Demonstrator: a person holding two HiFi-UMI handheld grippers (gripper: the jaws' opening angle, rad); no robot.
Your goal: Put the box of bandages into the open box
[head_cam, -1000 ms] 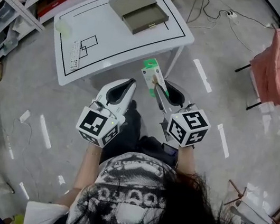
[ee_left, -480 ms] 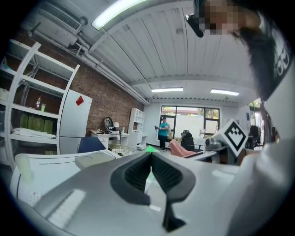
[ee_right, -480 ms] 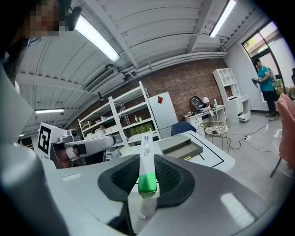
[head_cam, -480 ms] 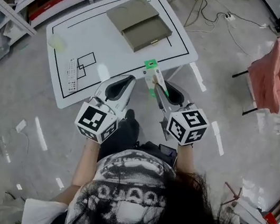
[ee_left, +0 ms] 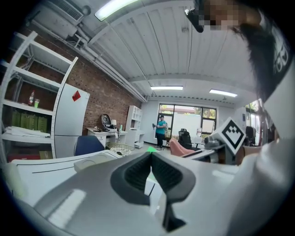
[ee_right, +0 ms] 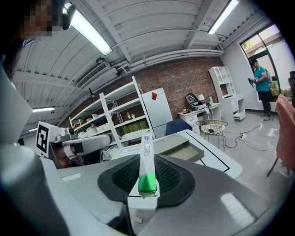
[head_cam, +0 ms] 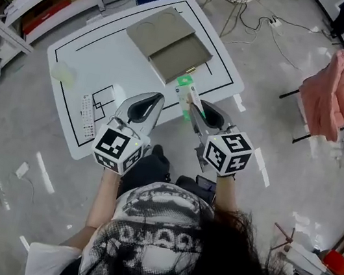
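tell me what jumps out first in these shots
The slim white-and-green box of bandages clamped between the jaws of the right gripper grabs the eye first. Ahead of it, the flat olive open box lies on the white table marked with black lines. The left gripper is shut and empty.

White table [head_cam: 107, 56]: open box [head_cam: 168, 44], remote [head_cam: 86, 115], pale pad [head_cam: 61, 72].

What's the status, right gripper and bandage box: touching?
Touching. Right gripper view shows the right gripper clamped on both sides of the bandage box.
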